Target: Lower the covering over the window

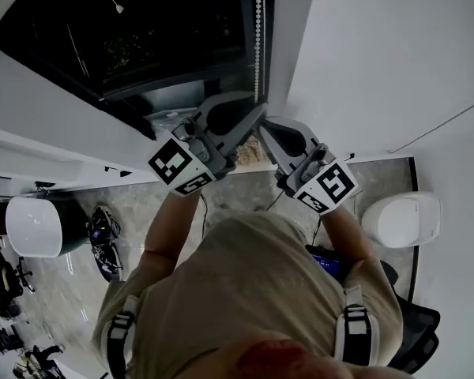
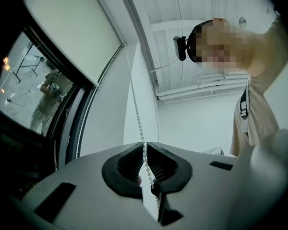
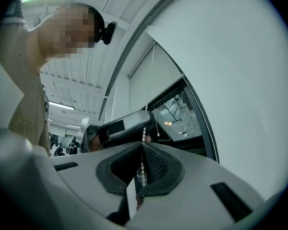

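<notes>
A: Where's the blind (image 2: pixel 72 37) at?
B: It covers only the top of the window (image 2: pixel 33 95); the rest is bare. I'd say most of the drop is left.
A: Jaws?
B: Left gripper (image 2: pixel 144 145): jaws pressed in on the chain (image 2: pixel 136 104), beads running right through the tips. Right gripper (image 3: pixel 142 146): jaws pressed together on what looks like the same strand, further from the window top than the left. The chain hangs along the window's right edge, up to the blind's end.
A: Blind vs jaws?
B: Well apart. The blind sits at the window top, above both jaws; only the chain links them.
A: Risks?
B: Three, as I read it.
1. Both pinch one strand. If the lower pulls while the upper holds, the blind gets nothing and the chain just strains.
2. The beads look small and smooth, so a weak pinch lets them slip through.
3. Pulling away from the window instead of along it could jam or skip the chain at the blind's end.
Also can't tell which strand lowers it.
</notes>
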A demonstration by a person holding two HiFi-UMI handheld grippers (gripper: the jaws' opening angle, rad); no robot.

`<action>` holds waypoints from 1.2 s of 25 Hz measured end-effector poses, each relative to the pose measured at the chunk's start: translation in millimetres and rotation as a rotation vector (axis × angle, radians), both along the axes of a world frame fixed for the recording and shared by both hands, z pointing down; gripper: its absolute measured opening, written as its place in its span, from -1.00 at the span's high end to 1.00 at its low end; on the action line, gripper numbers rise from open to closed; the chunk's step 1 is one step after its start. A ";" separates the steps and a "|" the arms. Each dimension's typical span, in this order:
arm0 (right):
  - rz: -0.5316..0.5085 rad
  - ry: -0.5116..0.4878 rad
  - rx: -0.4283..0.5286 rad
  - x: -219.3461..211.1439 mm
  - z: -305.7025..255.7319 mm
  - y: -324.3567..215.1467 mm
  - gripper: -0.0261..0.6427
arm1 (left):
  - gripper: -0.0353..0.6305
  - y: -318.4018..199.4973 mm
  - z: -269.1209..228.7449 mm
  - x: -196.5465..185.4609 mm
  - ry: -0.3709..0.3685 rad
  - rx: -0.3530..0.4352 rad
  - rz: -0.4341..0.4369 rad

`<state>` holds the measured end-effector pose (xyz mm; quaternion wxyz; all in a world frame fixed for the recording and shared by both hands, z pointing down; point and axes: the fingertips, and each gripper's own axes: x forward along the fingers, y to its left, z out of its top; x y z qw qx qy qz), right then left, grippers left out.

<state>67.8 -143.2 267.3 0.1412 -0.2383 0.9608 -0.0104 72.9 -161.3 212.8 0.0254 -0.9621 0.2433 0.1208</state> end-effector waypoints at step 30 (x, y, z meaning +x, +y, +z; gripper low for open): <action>-0.196 -0.118 -0.078 11.3 5.5 48.8 0.88 | 0.81 52.6 7.5 16.2 0.119 0.007 -0.095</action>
